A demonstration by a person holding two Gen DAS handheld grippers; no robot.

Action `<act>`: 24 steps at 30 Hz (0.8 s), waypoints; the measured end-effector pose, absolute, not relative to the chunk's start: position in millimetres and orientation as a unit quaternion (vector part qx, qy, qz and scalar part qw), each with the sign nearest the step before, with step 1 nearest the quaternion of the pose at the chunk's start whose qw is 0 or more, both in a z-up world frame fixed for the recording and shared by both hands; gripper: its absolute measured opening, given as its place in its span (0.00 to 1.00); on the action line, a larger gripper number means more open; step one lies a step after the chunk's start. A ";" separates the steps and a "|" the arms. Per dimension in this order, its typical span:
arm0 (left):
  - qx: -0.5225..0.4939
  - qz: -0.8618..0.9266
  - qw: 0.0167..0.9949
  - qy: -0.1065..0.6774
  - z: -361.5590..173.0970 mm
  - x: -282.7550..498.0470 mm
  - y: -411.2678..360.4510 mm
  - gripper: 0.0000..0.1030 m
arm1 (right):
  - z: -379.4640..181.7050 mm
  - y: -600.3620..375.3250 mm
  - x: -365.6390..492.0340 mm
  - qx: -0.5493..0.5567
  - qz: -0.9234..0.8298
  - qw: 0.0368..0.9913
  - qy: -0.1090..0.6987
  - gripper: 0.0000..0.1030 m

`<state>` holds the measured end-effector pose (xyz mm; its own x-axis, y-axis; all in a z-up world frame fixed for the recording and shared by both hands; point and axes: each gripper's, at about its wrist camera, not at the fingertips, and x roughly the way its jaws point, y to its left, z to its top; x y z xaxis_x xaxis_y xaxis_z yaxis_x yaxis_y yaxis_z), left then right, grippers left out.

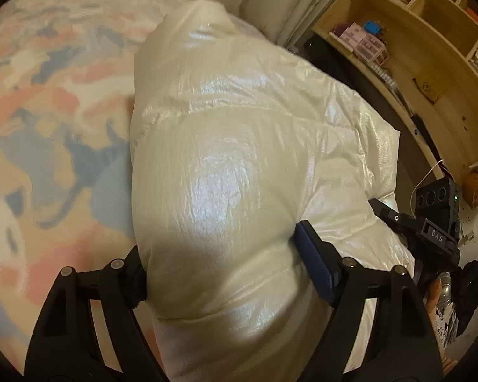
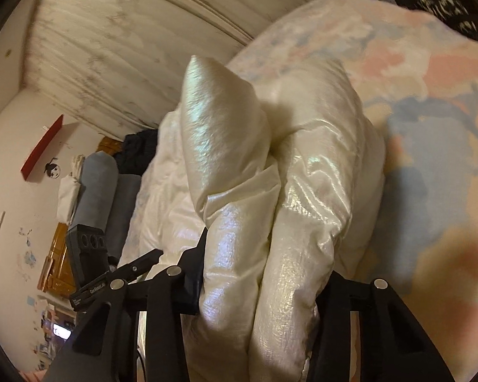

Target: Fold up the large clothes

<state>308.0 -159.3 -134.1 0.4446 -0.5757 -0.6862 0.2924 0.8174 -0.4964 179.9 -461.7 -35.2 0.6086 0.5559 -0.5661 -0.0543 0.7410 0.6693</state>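
Note:
A shiny cream puffer jacket [image 1: 239, 146] lies on a bed with a pastel patterned cover [image 1: 54, 95]. My left gripper [image 1: 221, 264] is shut on a thick padded fold of the jacket, which bulges between its two fingers. My right gripper [image 2: 261, 289] is shut on another bunched, doubled fold of the same jacket [image 2: 271, 191], with the padding squeezed between its fingers. The right gripper shows in the left wrist view [image 1: 430, 226] at the jacket's right edge. The left gripper shows in the right wrist view [image 2: 111, 273] at the lower left.
A wooden shelf unit [image 1: 423, 51] with books and boxes stands right of the bed. Pale curtains [image 2: 137, 41] hang behind the bed. Grey cushions [image 2: 102, 187] and dark clothing [image 2: 137, 152] lie at the far end. The bed cover [image 2: 430, 159] spreads beside the jacket.

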 end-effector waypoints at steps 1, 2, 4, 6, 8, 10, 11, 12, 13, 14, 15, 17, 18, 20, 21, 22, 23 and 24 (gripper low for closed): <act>-0.154 -0.259 0.839 0.453 -126.5 305.4 -152.7 0.74 | -28.9 -454.1 175.1 0.308 0.185 0.843 0.400 0.40; -0.154 -0.259 0.842 0.447 -119.1 302.0 -145.1 0.74 | -19.3 -446.4 169.6 0.305 0.191 0.846 0.394 0.40; -0.156 -0.256 0.847 0.439 -105.2 299.9 -129.7 0.74 | -3.8 -435.3 160.2 0.299 0.202 0.850 0.383 0.40; -0.158 -0.251 0.852 0.430 -91.8 294.5 -101.0 0.73 | 14.0 -419.4 152.2 0.295 0.216 0.852 0.374 0.40; -0.161 -0.245 0.858 0.421 -75.8 294.0 -74.9 0.73 | 30.5 -379.9 153.9 0.283 0.226 0.857 0.366 0.40; -0.163 -0.238 0.864 0.412 -59.1 296.3 -52.9 0.73 | 45.1 -357.7 155.0 0.276 0.238 0.859 0.360 0.40; -0.162 -0.232 0.869 0.407 -50.9 298.0 -37.7 0.73 | 54.5 -347.2 152.9 0.273 0.246 0.859 0.357 0.40; -0.160 -0.227 0.872 0.402 -40.7 300.5 -19.8 0.73 | 63.5 -330.1 156.0 0.270 0.255 0.858 0.354 0.40; -0.159 -0.222 0.875 0.399 -35.6 303.7 -6.9 0.73 | 69.3 -318.8 157.9 0.268 0.262 0.858 0.353 0.40; -0.158 -0.217 0.878 0.396 -29.9 306.5 9.9 0.73 | 76.0 -301.3 163.0 0.263 0.270 0.858 0.350 0.40; -0.157 -0.210 0.881 0.393 -24.5 313.4 25.5 0.73 | 80.4 -280.9 170.0 0.261 0.273 0.857 0.350 0.40; -0.153 -0.200 0.887 0.388 -16.1 331.5 60.0 0.73 | 89.4 -247.1 183.6 0.258 0.287 0.854 0.349 0.40; -0.151 -0.196 0.889 0.386 -13.1 343.3 77.3 0.73 | 92.1 -230.0 193.7 0.257 0.292 0.853 0.347 0.40; -0.146 -0.188 0.893 0.382 -8.6 370.4 117.1 0.73 | 95.6 -198.2 215.7 0.254 0.300 0.853 0.344 0.40; -0.143 -0.187 0.894 0.381 -9.5 382.1 129.7 0.73 | 96.2 -181.2 226.2 0.252 0.303 0.853 0.342 0.40; -0.140 -0.185 0.896 0.378 -10.5 396.6 147.8 0.73 | 95.2 -169.7 231.5 0.251 0.305 0.853 0.341 0.40; -0.137 -0.186 0.897 0.377 -12.0 407.2 161.5 0.73 | 94.1 -151.8 241.7 0.250 0.308 0.853 0.338 0.40; -0.133 -0.186 0.898 0.376 -14.5 422.0 179.1 0.73 | 92.4 -136.6 246.4 0.250 0.310 0.853 0.337 0.40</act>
